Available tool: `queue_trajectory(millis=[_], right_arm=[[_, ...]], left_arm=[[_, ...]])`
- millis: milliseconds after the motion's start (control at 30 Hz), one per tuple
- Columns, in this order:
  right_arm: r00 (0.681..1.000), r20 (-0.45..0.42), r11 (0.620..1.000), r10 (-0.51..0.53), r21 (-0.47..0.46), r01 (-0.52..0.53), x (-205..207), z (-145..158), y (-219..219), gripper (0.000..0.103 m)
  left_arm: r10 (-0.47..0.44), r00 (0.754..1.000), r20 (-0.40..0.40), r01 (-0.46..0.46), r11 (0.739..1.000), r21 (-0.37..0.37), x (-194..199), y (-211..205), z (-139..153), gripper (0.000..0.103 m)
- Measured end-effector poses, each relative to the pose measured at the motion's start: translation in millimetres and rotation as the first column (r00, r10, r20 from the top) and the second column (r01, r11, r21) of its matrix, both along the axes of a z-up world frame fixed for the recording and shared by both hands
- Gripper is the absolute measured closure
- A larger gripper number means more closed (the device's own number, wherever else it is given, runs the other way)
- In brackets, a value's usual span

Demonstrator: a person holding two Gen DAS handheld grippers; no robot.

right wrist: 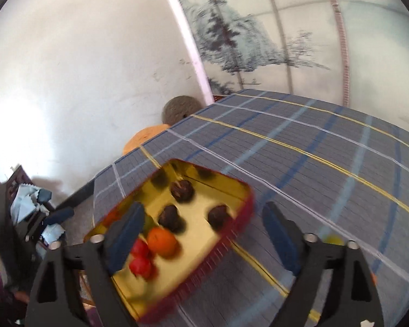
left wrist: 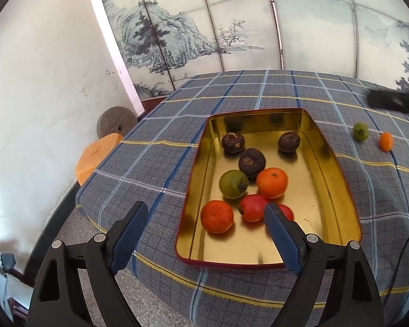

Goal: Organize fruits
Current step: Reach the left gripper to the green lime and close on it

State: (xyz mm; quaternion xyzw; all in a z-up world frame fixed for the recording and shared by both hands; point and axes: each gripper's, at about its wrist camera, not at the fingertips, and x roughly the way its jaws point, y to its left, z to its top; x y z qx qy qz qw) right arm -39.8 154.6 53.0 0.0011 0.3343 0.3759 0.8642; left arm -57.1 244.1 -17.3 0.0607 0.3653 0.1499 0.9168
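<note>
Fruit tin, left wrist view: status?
Left gripper open, empty, hovering at tin near edge. Right gripper open, empty. Eight fruits in tin; green fruit and small orange on cloth. Nothing blocking.

dark brown fruits (left wrist: 250, 162): 3 | oranges (left wrist: 271, 182): 3 | green fruits (left wrist: 233, 184): 2 | red fruits (left wrist: 253, 207): 2 | tray (left wrist: 338, 190): 1

Gold tin (left wrist: 327, 163) holds eight fruits — green fruit (left wrist: 360, 131) and small orange (left wrist: 386, 141) lie outside on the cloth
</note>
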Motion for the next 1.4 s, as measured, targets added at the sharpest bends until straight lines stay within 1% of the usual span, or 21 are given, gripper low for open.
queue_trajectory(millis=[33,100,200,267,367,467,533,567,600,667,700,767,900,1000,1100,1167,1267,1300,1333,1367,1400], right_arm=[[0.999,-0.001,0.999,-0.038,-0.001,0.038,-5,-2,-20,0.005],[0.994,-0.022,0.994,-0.108,-0.01,0.108,-13,-10,-61,0.0],[0.976,-0.061,0.976,-0.21,-0.064,0.206,-18,-25,-114,0.0],[0.952,-0.081,0.951,-0.295,-0.119,0.285,-20,-37,-153,0.0],[0.895,-0.076,0.88,-0.44,-0.237,0.412,-21,-56,-207,0.0],[0.841,-0.062,0.815,-0.537,-0.293,0.499,-21,-69,-245,0.0],[0.787,-0.049,0.745,-0.615,-0.363,0.56,-16,-79,-266,0.0],[0.771,-0.053,0.728,-0.634,-0.376,0.573,-13,-84,-273,0.0],[0.762,-0.075,0.726,-0.643,-0.375,0.576,-10,-88,-278,0.0],[0.764,-0.073,0.73,-0.641,-0.368,0.576,-10,-87,-282,0.0],[0.773,-0.066,0.733,-0.631,-0.378,0.566,-9,-87,-279,0.0],[0.781,-0.045,0.726,-0.622,-0.407,0.555,-9,-89,-274,0.0],[0.781,-0.046,0.728,-0.623,-0.399,0.558,-8,-91,-277,0.0],[0.782,-0.044,0.728,-0.622,-0.399,0.557,-6,-92,-276,0.0],[0.782,-0.041,0.729,-0.622,-0.395,0.559,-10,-91,-275,0.0],[0.782,-0.039,0.728,-0.622,-0.394,0.56,-10,-90,-275,0.0],[0.782,-0.039,0.728,-0.622,-0.395,0.56,-10,-91,-275,0.0],[0.782,-0.039,0.728,-0.623,-0.395,0.56,-10,-91,-275,0.0],[0.781,-0.039,0.728,-0.623,-0.395,0.56,-10,-91,-275,0.0],[0.782,-0.039,0.728,-0.623,-0.394,0.56,-10,-91,-275,0.0],[0.782,-0.039,0.728,-0.623,-0.395,0.56,-9,-91,-275,0.0]], left_arm=[[-0.01,1.0,-0.001,0.01,1.0,0.001,0,-4,1,0.016],[-0.038,0.999,-0.003,0.038,0.999,0.0,0,-13,5,0.016],[-0.108,0.994,-0.005,0.108,0.994,-0.015,4,-31,11,0.016],[-0.157,0.988,-0.007,0.157,0.987,-0.032,10,-44,15,0.016],[-0.252,0.968,-0.013,0.25,0.965,-0.081,22,-69,21,0.016],[-0.338,0.941,-0.02,0.33,0.928,-0.174,44,-92,26,0.016],[-0.378,0.925,-0.036,0.361,0.905,-0.227,66,-109,27,0.016],[-0.388,0.921,-0.041,0.367,0.898,-0.244,77,-119,27,0.016],[-0.395,0.918,-0.039,0.373,0.893,-0.252,88,-126,27,0.016],[-0.406,0.912,-0.056,0.382,0.891,-0.244,113,-144,25,0.016],[-0.408,0.91,-0.075,0.38,0.893,-0.243,125,-151,21,0.016],[-0.395,0.914,-0.099,0.36,0.898,-0.253,154,-163,13,0.016],[-0.363,0.921,-0.143,0.312,0.904,-0.292,197,-171,-8,0.021],[-0.352,0.921,-0.169,0.285,0.902,-0.325,214,-169,-21,0.028],[-0.342,0.922,-0.184,0.265,0.9,-0.346,226,-172,-31,0.028],[-0.353,0.919,-0.177,0.265,0.884,-0.385,230,-174,-36,0.03],[-0.366,0.916,-0.164,0.271,0.866,-0.421,236,-179,-41,0.04],[-0.379,0.912,-0.16,0.276,0.853,-0.444,236,-181,-44,0.049],[-0.398,0.904,-0.157,0.283,0.831,-0.479,237,-184,-47,0.061],[-0.416,0.896,-0.156,0.291,0.814,-0.503,237,-186,-49,0.067],[-0.42,0.894,-0.156,0.299,0.818,-0.491,235,-192,-51,0.068]])
